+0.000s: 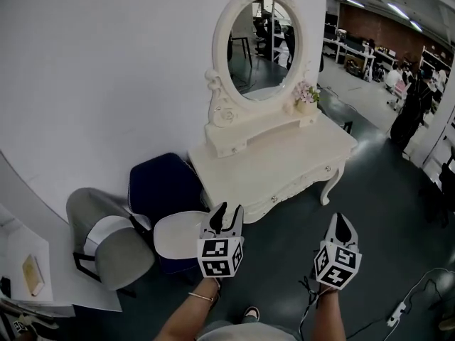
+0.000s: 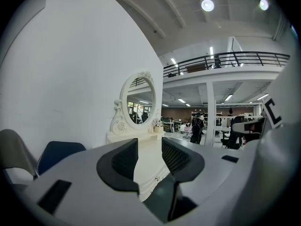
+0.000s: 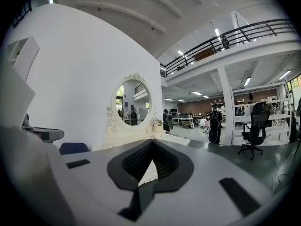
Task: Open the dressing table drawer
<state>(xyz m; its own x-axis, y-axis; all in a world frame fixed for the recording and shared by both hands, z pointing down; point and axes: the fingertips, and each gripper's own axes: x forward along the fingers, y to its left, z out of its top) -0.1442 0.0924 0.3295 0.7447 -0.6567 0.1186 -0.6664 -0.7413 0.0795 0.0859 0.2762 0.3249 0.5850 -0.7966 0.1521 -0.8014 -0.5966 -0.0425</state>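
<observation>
The white dressing table (image 1: pixel 274 158) stands against the wall under an oval mirror (image 1: pixel 261 45). Its drawer front (image 1: pixel 284 192) runs along the near edge, shut, with small knobs. Both grippers hang in the air in front of it, touching nothing. My left gripper (image 1: pixel 226 210) is open and points at the table's left front corner; the drawer front (image 2: pixel 157 177) shows through the gap of the left gripper (image 2: pixel 149 149). My right gripper (image 1: pixel 343 221) is shut and empty, over the floor right of the left one. Past the right gripper (image 3: pixel 151 147) lies the table (image 3: pixel 148 172).
A dark blue chair (image 1: pixel 163 187), a grey chair (image 1: pixel 106 244) and a white seat (image 1: pixel 178 234) crowd the table's left side. A flower pot (image 1: pixel 307 98) stands on its shelf. A power strip (image 1: pixel 396 312) lies on the floor at right. A person (image 1: pixel 409 112) stands far right.
</observation>
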